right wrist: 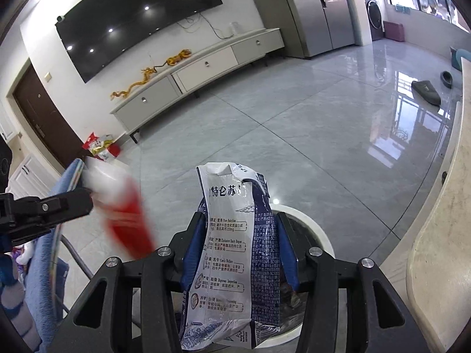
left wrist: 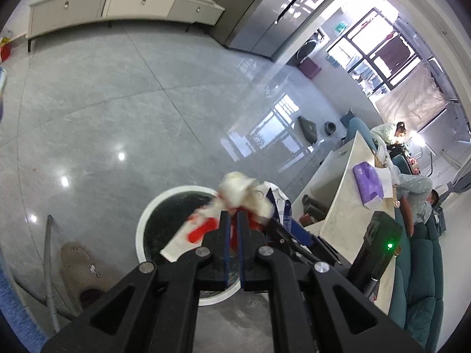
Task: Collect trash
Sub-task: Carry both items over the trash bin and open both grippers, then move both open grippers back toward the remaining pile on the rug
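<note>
I see a grey tiled floor (right wrist: pixel 265 123), shiny, with window light reflected on it. On it, near me at 6 o'clock, stands a round bin (left wrist: pixel 141 229) with a white rim and a dark inside. At 8 o'clock in the left view a beige slipper (left wrist: pixel 78 267) lies on the floor. Far away at 11 o'clock a long white cabinet (left wrist: pixel 123 8) stands on thin legs against the wall. At 3 o'clock in the left view a dark grey mat (left wrist: pixel 307 129) and a small dark bowl (left wrist: pixel 330 127) lie on the floor. A red and yellow bag (right wrist: pixel 101 145) stands beside the cabinet, at 9 o'clock in the right view.
</note>
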Demonstrator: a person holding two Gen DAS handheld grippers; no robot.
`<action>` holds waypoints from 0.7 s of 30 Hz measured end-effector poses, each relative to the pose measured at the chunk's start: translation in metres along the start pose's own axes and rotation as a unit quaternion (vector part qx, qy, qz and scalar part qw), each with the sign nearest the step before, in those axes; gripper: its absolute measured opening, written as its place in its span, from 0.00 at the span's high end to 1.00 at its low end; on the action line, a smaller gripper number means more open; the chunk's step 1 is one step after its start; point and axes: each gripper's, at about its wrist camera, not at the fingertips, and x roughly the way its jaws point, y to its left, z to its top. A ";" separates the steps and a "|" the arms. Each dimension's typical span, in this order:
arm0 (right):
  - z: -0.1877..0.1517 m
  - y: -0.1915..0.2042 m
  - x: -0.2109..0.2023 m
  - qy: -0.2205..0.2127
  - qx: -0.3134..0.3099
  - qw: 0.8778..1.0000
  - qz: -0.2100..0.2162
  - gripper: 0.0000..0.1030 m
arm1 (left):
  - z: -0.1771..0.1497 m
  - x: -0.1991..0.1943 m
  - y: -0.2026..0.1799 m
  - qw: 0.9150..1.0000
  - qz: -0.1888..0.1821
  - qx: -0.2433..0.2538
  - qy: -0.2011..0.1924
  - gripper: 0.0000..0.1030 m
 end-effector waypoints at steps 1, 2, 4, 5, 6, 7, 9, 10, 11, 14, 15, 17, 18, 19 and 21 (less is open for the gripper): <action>0.000 0.000 0.002 0.000 0.000 1.000 -0.003 0.52 | 0.000 0.006 0.001 1.000 -0.004 -0.001 0.007 0.94; -0.001 -0.002 0.001 0.001 -0.001 1.000 -0.007 0.51 | -0.001 0.011 0.001 1.000 -0.005 0.000 0.012 0.93; -0.001 -0.005 0.002 0.001 0.001 1.000 -0.011 0.50 | -0.003 0.015 0.000 1.000 -0.003 0.002 0.018 0.87; -0.002 -0.006 0.002 0.002 0.001 1.000 -0.012 0.50 | -0.005 0.016 -0.001 1.000 -0.003 0.002 0.019 0.79; -0.002 -0.006 0.000 0.001 0.001 1.000 -0.014 0.50 | -0.010 0.014 -0.001 1.000 -0.004 0.002 0.019 0.74; -0.002 -0.007 0.000 0.000 0.001 1.000 -0.015 0.49 | -0.014 0.012 -0.001 1.000 -0.004 0.004 0.017 0.69; -0.002 -0.005 -0.005 -0.002 0.000 1.000 -0.017 0.49 | -0.018 0.002 -0.001 1.000 0.001 0.013 0.011 0.68; -0.002 -0.008 -0.005 -0.003 -0.001 1.000 -0.018 0.49 | -0.019 -0.001 -0.004 1.000 0.003 0.018 0.007 0.68; -0.002 -0.006 -0.008 -0.005 -0.002 1.000 -0.020 0.50 | -0.020 -0.007 -0.007 1.000 0.006 0.024 0.002 0.68; -0.002 0.001 -0.021 -0.011 -0.007 1.000 -0.020 0.49 | -0.026 -0.030 -0.016 0.999 0.019 0.042 -0.017 0.67; -0.002 0.004 -0.026 -0.014 -0.011 1.000 -0.021 0.49 | -0.026 -0.036 -0.018 0.998 0.023 0.046 -0.021 0.66; -0.002 0.010 -0.037 -0.019 -0.018 0.999 -0.020 0.48 | -0.030 -0.052 -0.021 0.997 0.036 0.055 -0.035 0.60; -0.003 0.014 -0.044 -0.022 -0.023 0.999 -0.018 0.48 | -0.032 -0.059 -0.021 0.997 0.040 0.057 -0.040 0.59; -0.003 0.016 -0.048 -0.022 -0.027 0.999 -0.017 0.47 | -0.036 -0.068 -0.021 0.996 0.050 0.062 -0.047 0.59; -0.005 0.027 -0.061 -0.024 -0.044 0.999 -0.017 0.47 | -0.040 -0.082 -0.019 0.994 0.059 0.067 -0.055 0.59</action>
